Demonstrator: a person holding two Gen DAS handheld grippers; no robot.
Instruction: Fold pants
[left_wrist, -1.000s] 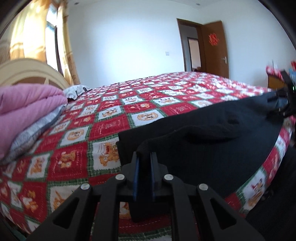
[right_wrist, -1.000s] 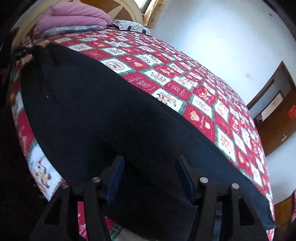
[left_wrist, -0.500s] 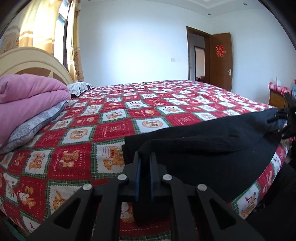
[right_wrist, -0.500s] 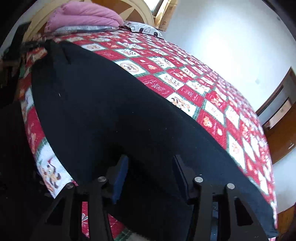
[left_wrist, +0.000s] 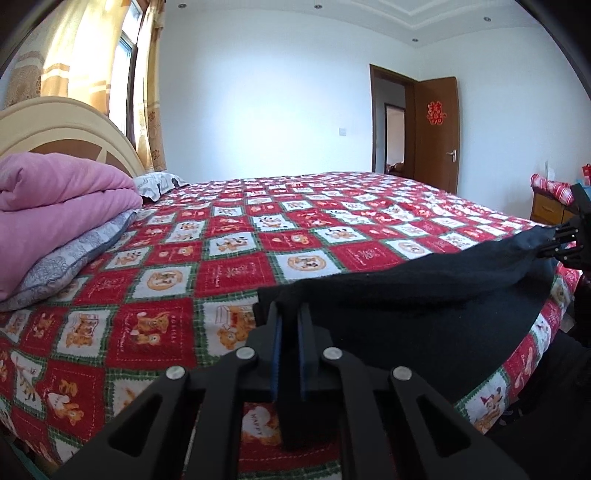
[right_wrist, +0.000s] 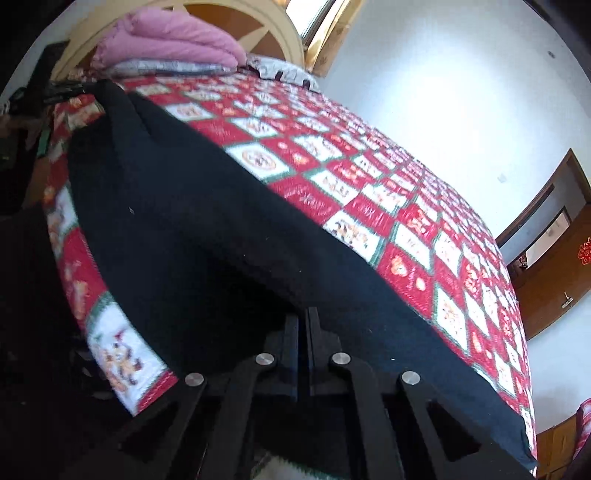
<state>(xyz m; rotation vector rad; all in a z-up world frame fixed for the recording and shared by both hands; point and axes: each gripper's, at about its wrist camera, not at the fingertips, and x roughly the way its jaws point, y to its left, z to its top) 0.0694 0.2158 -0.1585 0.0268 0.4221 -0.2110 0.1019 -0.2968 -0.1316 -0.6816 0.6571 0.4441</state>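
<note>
Black pants (left_wrist: 424, 306) lie along the near edge of a bed with a red patterned cover (left_wrist: 229, 266). My left gripper (left_wrist: 289, 317) is shut on one end of the pants, with black cloth between its blue pads. My right gripper (right_wrist: 303, 325) is shut on the other end of the pants (right_wrist: 207, 229) and lifts that edge a little off the bed cover (right_wrist: 406, 206). The right gripper also shows at the far right of the left wrist view (left_wrist: 569, 240). The left gripper shows at the far left of the right wrist view (right_wrist: 62, 90).
A folded pink quilt (left_wrist: 48, 199) on a grey pillow (left_wrist: 74, 258) lies by the cream headboard (left_wrist: 66, 125). A brown door (left_wrist: 436, 133) stands open at the far wall. A wooden bedside cabinet (left_wrist: 550, 210) stands past the bed's right end.
My right gripper has closed from open onto the pants' edge and raised it. My left gripper has stayed shut on its end and tilted up.
</note>
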